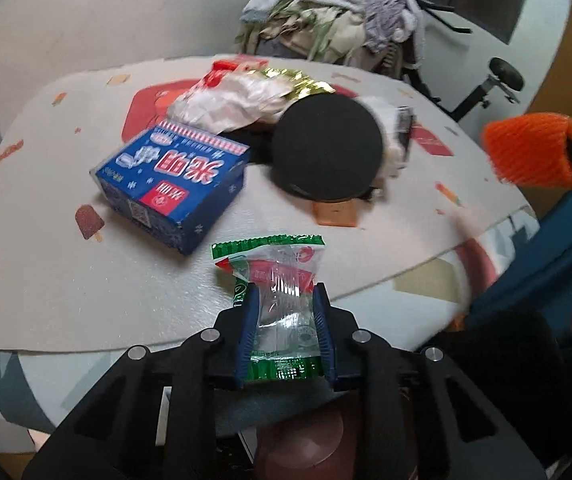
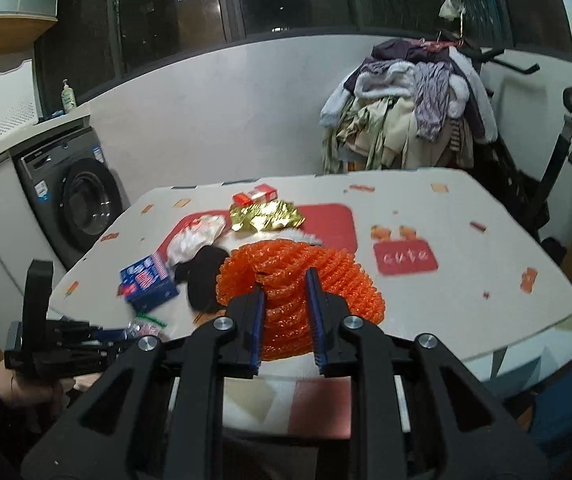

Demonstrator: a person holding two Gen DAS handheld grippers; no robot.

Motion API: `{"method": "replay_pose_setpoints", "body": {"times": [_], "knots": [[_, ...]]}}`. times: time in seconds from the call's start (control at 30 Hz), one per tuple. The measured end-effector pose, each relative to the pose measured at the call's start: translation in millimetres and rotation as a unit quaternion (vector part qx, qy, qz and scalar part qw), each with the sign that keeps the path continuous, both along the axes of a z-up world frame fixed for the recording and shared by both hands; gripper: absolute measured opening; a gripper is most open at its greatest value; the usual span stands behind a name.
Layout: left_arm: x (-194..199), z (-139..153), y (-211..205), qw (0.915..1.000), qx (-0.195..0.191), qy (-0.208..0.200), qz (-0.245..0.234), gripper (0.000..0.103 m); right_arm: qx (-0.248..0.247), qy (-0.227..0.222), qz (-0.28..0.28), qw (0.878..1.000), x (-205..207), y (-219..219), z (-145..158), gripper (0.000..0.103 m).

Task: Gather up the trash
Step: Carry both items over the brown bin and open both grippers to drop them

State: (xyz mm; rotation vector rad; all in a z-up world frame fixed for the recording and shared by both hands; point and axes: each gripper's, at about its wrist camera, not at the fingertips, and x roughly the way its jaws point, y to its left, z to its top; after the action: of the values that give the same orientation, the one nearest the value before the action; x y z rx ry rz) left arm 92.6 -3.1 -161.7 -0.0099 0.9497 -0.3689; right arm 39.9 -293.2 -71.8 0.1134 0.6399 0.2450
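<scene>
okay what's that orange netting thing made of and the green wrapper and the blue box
Orange net: looks like soft foam or plastic mesh, with an open ribbed weave. Green wrapper: thin plastic film, clear and glossy in the middle, crinkled with glare. Blue box: likely printed cardboard, with sharp folded edges and a slight sheen.

Table (image 1: 66,288): white top scattered with small ice-lolly prints in brown, orange and red, plus larger red patches; one red patch (image 2: 405,258) carries white lettering
Box (image 1: 174,184): blue, white characters, red label, red-and-white striped edge
Wrapper (image 1: 282,300): clear film, green serrated ends, red band across the middle
Disc (image 1: 327,146): flat matte black
Foil (image 2: 266,216): crinkled gold
Bag (image 1: 238,104): white, crumpled, red print at one end
Net (image 2: 297,280): bright orange mesh, ribbed
Small carton (image 2: 260,194): red and white
Hand-held gripper, left (image 1: 286,332) and right (image 2: 286,322): black frames, blue ridged pads
Washer (image 2: 74,196): dark grey
Clothes heap (image 2: 409,112): purple, cream, pale grey, mixed
</scene>
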Motion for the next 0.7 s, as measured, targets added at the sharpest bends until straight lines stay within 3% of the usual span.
{"method": "replay_pose_setpoints", "body": {"times": [0.33, 0.57, 0.7], "knots": [[-70.8, 32.9, -4.9, 0.9983, -0.003, -0.045, -0.038, 0.027, 0.077, 0.097, 0.074, 0.99, -33.3, 19.0, -17.4, 0.022], [-100.1, 33.3, -5.1, 0.9968, 0.001, -0.052, -0.06, 0.027, 0.122, 0.203, 0.111, 0.965, -53.1, 45.2, -54.7, 0.022], [-107.7, 29.0, -6.3, 0.9967, -0.002, -0.049, -0.065, 0.027, 0.16, 0.266, 0.11, 0.944, -52.1, 47.0, -82.0, 0.022]]}}
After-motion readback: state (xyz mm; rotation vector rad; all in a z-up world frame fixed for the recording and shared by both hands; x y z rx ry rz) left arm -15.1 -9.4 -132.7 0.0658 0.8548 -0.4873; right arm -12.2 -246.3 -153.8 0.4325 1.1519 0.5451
